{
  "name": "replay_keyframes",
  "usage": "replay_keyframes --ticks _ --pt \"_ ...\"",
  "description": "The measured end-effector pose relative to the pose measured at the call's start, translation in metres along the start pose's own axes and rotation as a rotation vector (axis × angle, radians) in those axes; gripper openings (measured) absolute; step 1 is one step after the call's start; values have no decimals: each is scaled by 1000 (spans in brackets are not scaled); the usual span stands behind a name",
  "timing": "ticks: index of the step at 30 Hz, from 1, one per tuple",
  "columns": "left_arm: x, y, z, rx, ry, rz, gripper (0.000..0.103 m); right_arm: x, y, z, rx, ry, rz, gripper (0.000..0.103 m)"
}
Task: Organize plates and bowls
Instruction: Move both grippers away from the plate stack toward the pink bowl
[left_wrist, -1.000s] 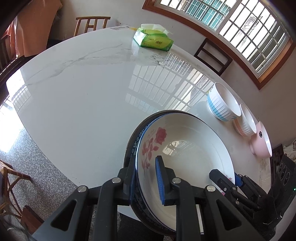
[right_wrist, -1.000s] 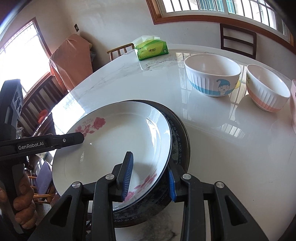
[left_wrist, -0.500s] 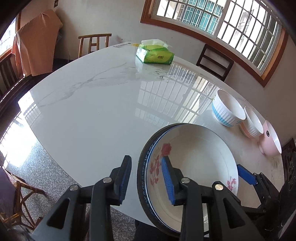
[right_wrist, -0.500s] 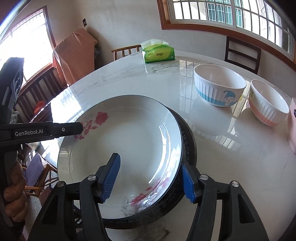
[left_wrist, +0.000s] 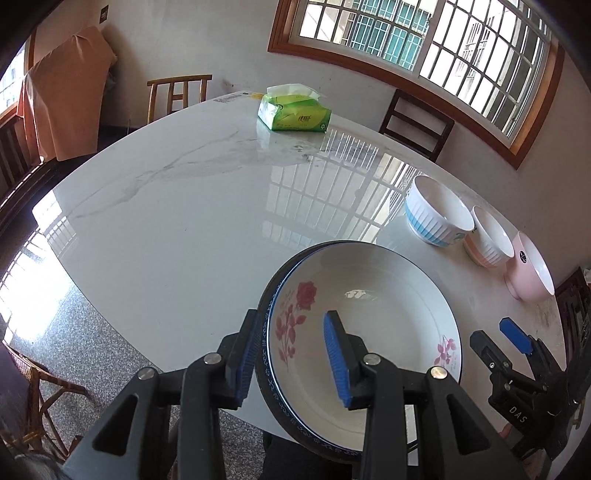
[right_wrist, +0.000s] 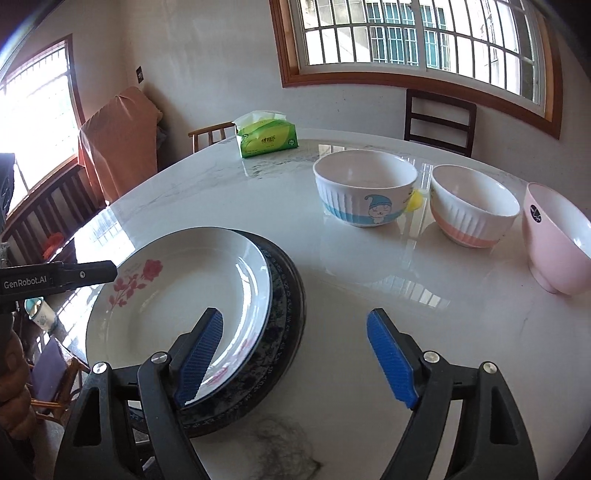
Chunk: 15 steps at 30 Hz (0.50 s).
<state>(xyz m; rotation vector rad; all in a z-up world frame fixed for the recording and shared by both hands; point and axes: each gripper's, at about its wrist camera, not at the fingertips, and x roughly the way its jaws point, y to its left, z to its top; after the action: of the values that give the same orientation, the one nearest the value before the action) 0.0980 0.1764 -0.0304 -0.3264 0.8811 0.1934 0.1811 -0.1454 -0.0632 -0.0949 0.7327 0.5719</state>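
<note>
White rose-printed plate (right_wrist: 177, 314) nested on dark blue-patterned plate (right_wrist: 284, 325): two plates, stacked flat at near table (left_wrist: 166, 221) edge, rims level, round, so no long axis. Three bowls in a row, upright, well apart from stack: blue-banded bowl (right_wrist: 364, 186), coral-banded bowl (right_wrist: 474, 210), pink bowl (right_wrist: 559, 240). One green tissue pack (left_wrist: 293, 114) at far side. Left gripper (left_wrist: 291, 354) spread, straddling stack's rim without pinching. Right gripper (right_wrist: 295, 358) wide apart, beside stack. Cartoon print on blue-banded bowl seen only from right wrist.
</note>
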Motion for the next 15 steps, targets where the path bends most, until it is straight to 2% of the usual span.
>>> replay_keyframes --ticks 7,15 --pt "-10 -27 -7 71 -33 20 36 -24 -66 -11 93 -33 -137 84" --pt "-19 -66 -18 162 -63 41 38 -53 -121 -29 229 -76 -173 87"
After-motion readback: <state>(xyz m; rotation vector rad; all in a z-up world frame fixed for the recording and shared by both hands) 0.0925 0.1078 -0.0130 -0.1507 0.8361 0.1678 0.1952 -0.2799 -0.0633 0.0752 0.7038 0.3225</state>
